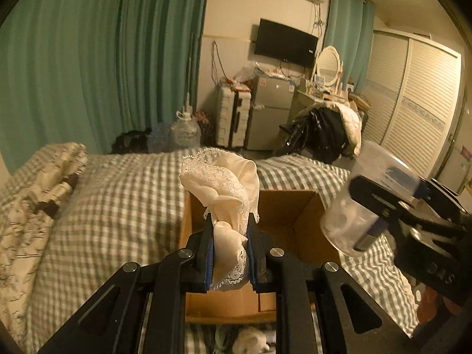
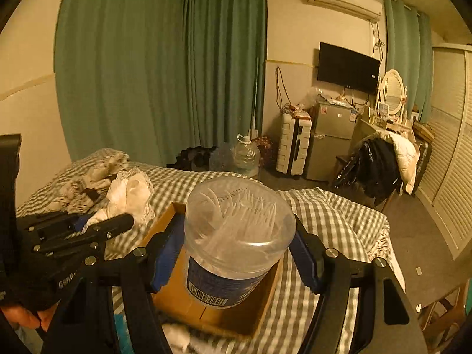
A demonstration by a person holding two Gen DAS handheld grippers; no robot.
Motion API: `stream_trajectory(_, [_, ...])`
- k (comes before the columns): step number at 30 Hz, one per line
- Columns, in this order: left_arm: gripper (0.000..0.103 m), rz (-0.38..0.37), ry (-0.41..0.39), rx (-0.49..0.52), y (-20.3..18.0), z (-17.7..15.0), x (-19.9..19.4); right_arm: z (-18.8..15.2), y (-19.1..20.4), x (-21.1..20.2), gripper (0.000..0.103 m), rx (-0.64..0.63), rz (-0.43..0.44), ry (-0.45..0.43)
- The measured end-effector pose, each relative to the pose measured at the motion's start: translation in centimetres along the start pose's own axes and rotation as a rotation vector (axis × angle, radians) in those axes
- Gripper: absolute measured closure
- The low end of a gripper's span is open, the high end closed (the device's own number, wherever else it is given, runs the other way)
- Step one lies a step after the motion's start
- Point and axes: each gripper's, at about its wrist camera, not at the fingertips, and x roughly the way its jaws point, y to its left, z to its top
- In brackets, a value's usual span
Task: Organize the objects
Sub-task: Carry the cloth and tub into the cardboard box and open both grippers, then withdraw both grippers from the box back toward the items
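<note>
My left gripper [image 1: 227, 227] is shut on a cream lace garment [image 1: 227, 185] and holds it above the open cardboard box [image 1: 283, 206] on the bed. My right gripper [image 2: 239, 236] is shut on a clear plastic jar [image 2: 236, 236] with a blue label and white sticks inside, held over the same box [image 2: 250, 318]. In the left wrist view the jar [image 1: 348, 221] and right gripper [image 1: 413, 221] are at the right of the box. In the right wrist view the left gripper [image 2: 88, 230] with the garment [image 2: 129, 194] is at the left.
The box rests on a grey checked bedspread [image 1: 118, 206]. A patterned quilt [image 1: 35, 191] lies bunched at the left. Beyond the bed are a water bottle [image 1: 184, 132], a suitcase [image 1: 233, 118], a small fridge [image 1: 271, 112] and a chair with clothes [image 1: 327, 129].
</note>
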Motion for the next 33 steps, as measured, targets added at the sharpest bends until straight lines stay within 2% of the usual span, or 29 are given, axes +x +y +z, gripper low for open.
stream_trajectory(3, [0.085,-0.031,0.049,0.003,0.0,-1.1,3.3,-0.4,-0.3,3.1,0.035,0.02,0.006,0.029])
stream_trajectory(6, [0.085,-0.022,0.079,0.033,-0.3,-2.1,5.6,-1.7,-0.8,5.9,0.035,0.043,0.019,0.063])
stream_trajectory(8, [0.081,-0.018,0.081,0.051,-0.7,-2.6,6.3,-2.6,-1.3,7.4,0.035,0.05,0.023,0.086])
stream_trajectory(9, [0.071,-0.017,0.08,0.057,-0.8,-2.7,6.6,-2.9,-1.4,7.6,0.035,0.053,0.027,0.09])
stream_trajectory(10, [0.053,-0.017,0.081,0.059,-0.7,-2.8,6.5,-3.3,-1.7,7.7,0.035,0.056,0.033,0.092])
stream_trajectory(11, [0.043,-0.014,0.079,0.059,-0.8,-2.8,6.5,-3.3,-2.0,7.6,0.034,0.061,0.04,0.085])
stream_trajectory(12, [0.027,-0.005,0.068,0.056,-0.8,-2.6,6.0,-3.1,-2.3,7.3,0.026,0.062,0.04,0.076])
stream_trajectory(13, [0.018,0.011,0.052,0.055,-0.7,-2.5,5.3,-2.9,-2.4,6.9,0.019,0.063,0.037,0.064])
stream_trajectory(14, [0.016,0.024,0.042,0.052,-0.5,-2.3,4.9,-2.5,-2.6,6.0,0.009,0.068,0.028,0.041])
stream_trajectory(17, [0.012,0.053,0.017,0.022,0.4,-1.8,2.0,-1.4,-3.1,2.9,0.008,0.073,0.012,-0.007])
stream_trajectory(19, [0.005,0.079,-0.003,-0.004,1.2,-1.6,-0.5,-0.8,-3.2,0.7,0.007,0.063,-0.003,-0.02])
stream_trajectory(24, [0.004,0.164,-0.047,-0.005,1.8,-2.1,-6.6,-0.3,-2.5,-5.6,0.005,-0.012,-0.043,-0.055])
stream_trajectory(28, [0.004,0.237,-0.065,-0.003,1.5,-4.3,-10.6,-1.8,-2.1,-10.2,0.004,-0.049,-0.065,-0.055])
stream_trajectory(33, [0.004,0.236,-0.057,-0.025,0.5,-8.4,-13.6,-5.7,-1.4,-13.8,0.003,-0.052,-0.081,-0.023])
